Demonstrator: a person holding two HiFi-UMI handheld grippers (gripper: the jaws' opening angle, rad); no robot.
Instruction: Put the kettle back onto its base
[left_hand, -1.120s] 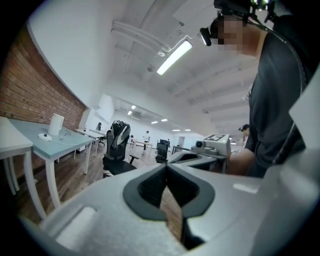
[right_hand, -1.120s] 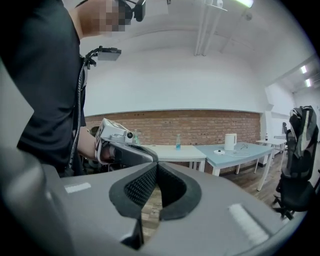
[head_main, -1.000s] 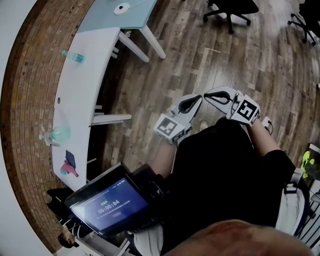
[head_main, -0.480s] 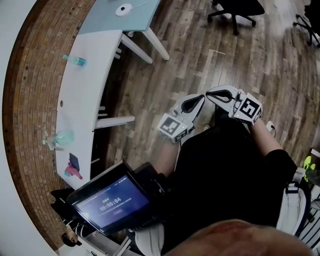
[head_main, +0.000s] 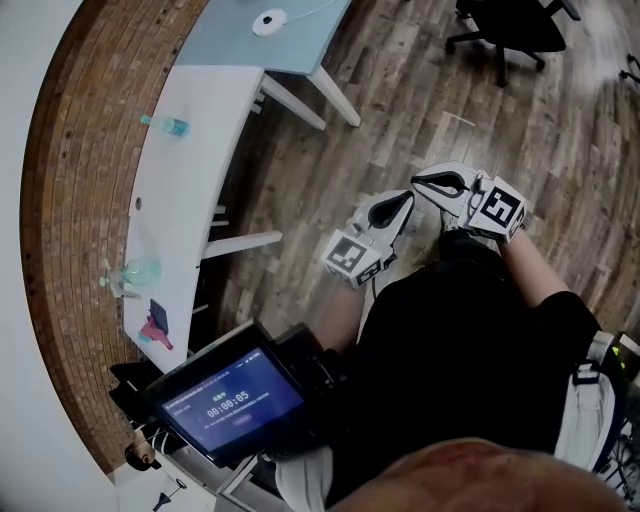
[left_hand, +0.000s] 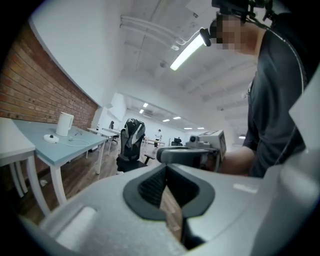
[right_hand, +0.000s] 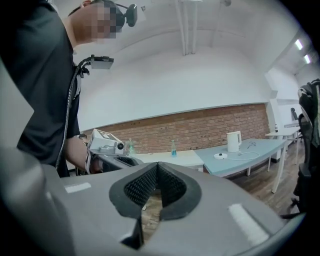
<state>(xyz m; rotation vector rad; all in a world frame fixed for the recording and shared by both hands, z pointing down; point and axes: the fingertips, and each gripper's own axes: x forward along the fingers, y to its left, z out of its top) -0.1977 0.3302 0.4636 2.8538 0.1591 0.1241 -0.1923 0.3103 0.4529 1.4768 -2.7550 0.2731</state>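
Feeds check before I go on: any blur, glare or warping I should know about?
Head view: heavy fisheye, the brick wall bows into an arc. Left gripper view: the ceiling light glares, the kettle small but sharp. Right gripper view: even light, kettle and base crisp, dark vignette at corners.

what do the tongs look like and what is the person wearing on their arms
Both the left tongs and right tongs are pale grey shells with black ribbed pads and a cube of black-and-white square markers. The person wears a black short-sleeved top.
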